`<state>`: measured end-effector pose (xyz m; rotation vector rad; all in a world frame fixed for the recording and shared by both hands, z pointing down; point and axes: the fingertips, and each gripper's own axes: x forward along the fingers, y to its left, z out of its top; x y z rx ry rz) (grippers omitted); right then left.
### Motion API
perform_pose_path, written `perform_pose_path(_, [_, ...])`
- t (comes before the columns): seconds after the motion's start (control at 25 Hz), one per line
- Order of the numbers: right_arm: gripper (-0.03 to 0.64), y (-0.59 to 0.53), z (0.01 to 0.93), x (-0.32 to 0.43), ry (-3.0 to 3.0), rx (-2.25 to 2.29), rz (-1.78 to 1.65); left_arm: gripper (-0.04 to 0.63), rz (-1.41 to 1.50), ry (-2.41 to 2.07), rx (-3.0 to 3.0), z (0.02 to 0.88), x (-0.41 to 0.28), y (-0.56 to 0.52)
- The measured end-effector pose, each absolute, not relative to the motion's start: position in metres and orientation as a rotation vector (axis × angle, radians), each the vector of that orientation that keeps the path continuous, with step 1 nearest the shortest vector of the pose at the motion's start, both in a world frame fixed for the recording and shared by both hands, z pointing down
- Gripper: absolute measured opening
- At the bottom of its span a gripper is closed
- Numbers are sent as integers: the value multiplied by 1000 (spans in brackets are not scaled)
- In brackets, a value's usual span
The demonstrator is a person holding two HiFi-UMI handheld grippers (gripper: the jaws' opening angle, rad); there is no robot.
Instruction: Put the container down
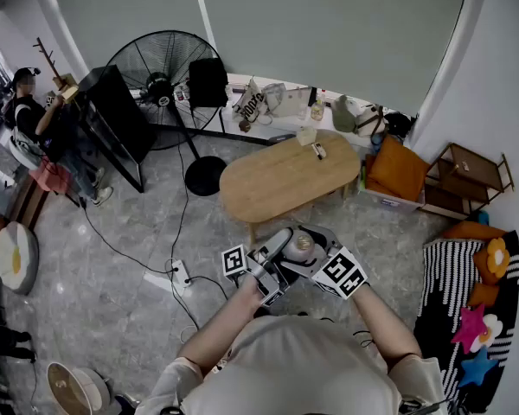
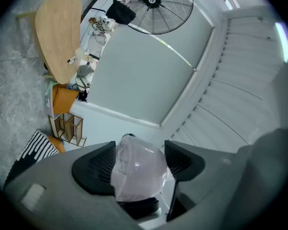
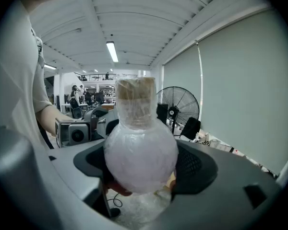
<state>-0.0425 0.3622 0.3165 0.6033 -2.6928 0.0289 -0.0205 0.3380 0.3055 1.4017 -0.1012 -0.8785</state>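
The container (image 1: 299, 245) is a round-bellied jar with a narrow neck, wrapped in clear film. I hold it in front of my chest, above the floor. My right gripper (image 1: 316, 258) is shut on its belly (image 3: 140, 157), and both pads press the film there. The neck (image 3: 135, 102) sticks up past the jaws. My left gripper (image 1: 277, 251) comes in from the left. Its jaws stand wide on either side of the container (image 2: 137, 171), close to the film, and I see no squeeze.
An oval wooden table (image 1: 281, 178) stands just ahead, with a small item (image 1: 318, 150) on its far end. A standing fan (image 1: 163, 67) and cables with a power strip (image 1: 180, 275) are at the left. A wooden rack (image 1: 467, 180) and cushions are at the right. A person (image 1: 35, 115) sits far left.
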Motion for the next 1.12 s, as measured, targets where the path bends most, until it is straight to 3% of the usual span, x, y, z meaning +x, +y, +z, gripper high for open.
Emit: perform_pose_path(1.12, [393, 370, 332, -98, -2671, 624, 95, 316, -850, -102, 1348, 324, -75, 346])
